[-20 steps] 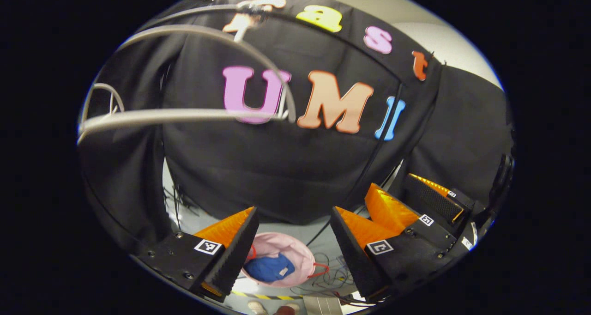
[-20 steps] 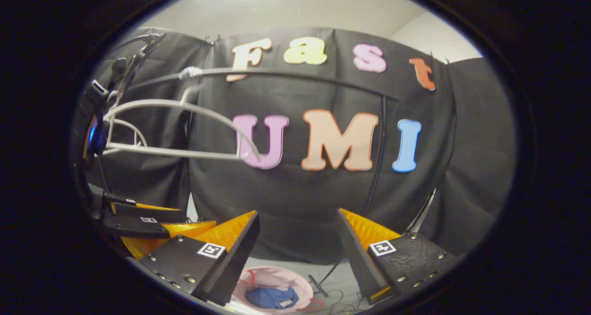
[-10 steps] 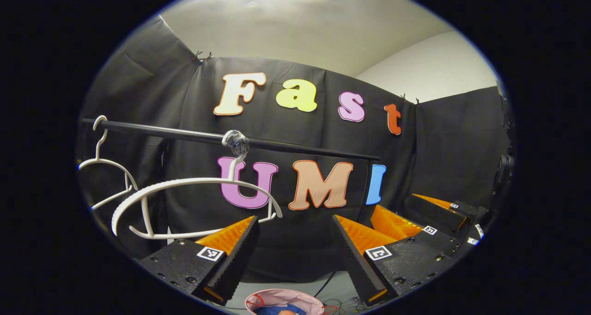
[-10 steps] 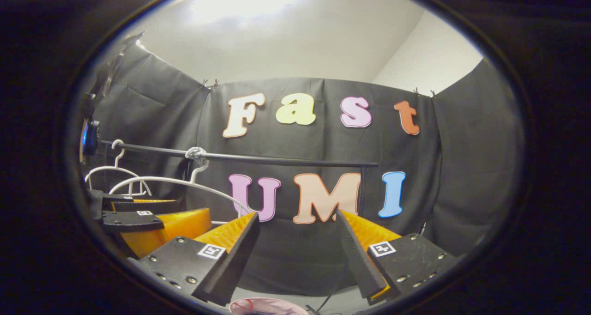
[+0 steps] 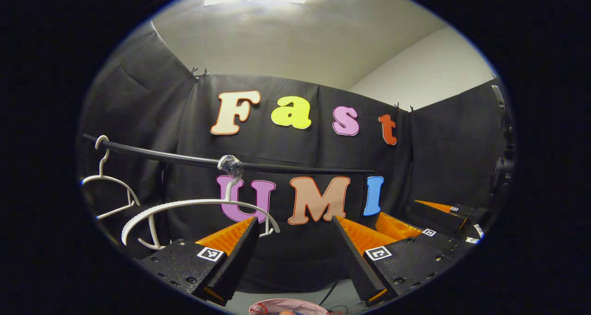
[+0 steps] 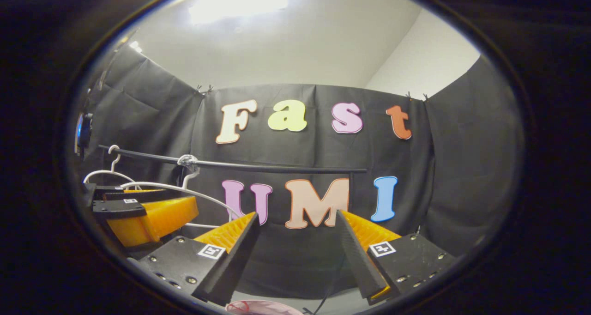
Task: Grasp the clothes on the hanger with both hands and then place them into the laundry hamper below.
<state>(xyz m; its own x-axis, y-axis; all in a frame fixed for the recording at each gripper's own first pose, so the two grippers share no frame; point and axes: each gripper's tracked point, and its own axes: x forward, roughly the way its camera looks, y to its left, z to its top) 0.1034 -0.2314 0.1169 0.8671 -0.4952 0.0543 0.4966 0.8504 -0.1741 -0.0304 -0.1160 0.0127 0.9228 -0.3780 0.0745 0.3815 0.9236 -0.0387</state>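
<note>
— Left gripper (image 5: 293,220)?
— Spread wide, nothing between the fingers. Same for the right gripper (image 6: 298,214): wide apart, empty, held just right of the left one and level with it.
— And the clothes?
— Hard to say. No cloth draped on the white hanger (image 5: 198,205); bare arc, up and left of the left gripper, nearer to it than to the right. Long axis roughly across the fingers' line, hook taped to the black rail (image 5: 300,170) above.
— So where to look?
— Straight down, below and between the left fingers: pink laundry hamper (image 5: 288,304), just its far rim. Perhaps a scrap of blue (image 5: 298,312) inside the rim, too cut off to call a garment.
— Judging from that?
— Likely dropped in already, with little left to do except ease both grippers back. Not certain, though.
— Anything else unclear?
— Hamper's bowl cut off at the bottom edge. Second white hanger (image 5: 108,181) far to the left, also bare, partly lost in the dark margin.
</note>
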